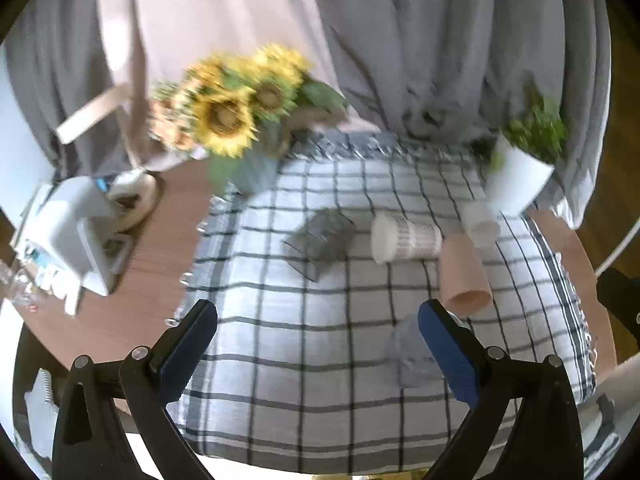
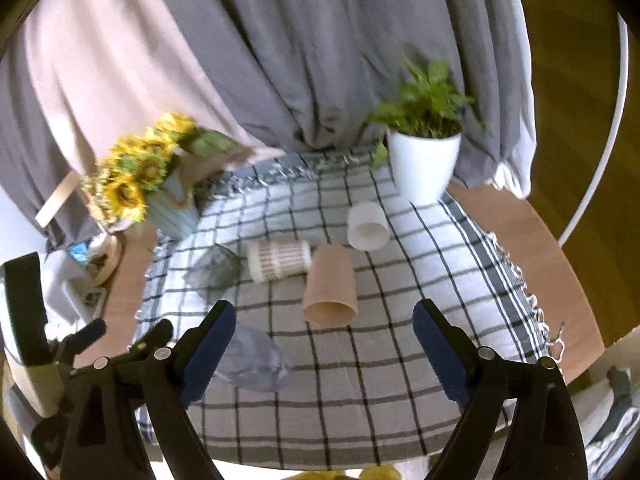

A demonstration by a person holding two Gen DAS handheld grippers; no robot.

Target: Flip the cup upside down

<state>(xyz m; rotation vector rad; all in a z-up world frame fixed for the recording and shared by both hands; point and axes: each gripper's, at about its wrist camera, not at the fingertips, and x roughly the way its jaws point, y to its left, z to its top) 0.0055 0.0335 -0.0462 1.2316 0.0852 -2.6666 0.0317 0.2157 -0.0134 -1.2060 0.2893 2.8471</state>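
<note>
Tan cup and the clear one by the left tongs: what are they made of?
Tan cup: matte and opaque with a thin rim, likely paper or matte plastic. Clear cup: see-through, the checks show through it, glossy glints; probably thin plastic, possibly glass.

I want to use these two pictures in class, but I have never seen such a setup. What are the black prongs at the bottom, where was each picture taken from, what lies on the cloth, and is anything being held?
The black prongs are fingers of two hand-held grippers; a person carries one in each hand. A camera on each looks forward along its fingers. One picture comes from the left gripper, the other from the right gripper. Both are open and hold nothing. On the checked tablecloth lie cups on their sides: a tan cup, a white cup, a patterned cup, a dark glass and a clear cup. Sunflowers and a potted plant stand behind.
</note>
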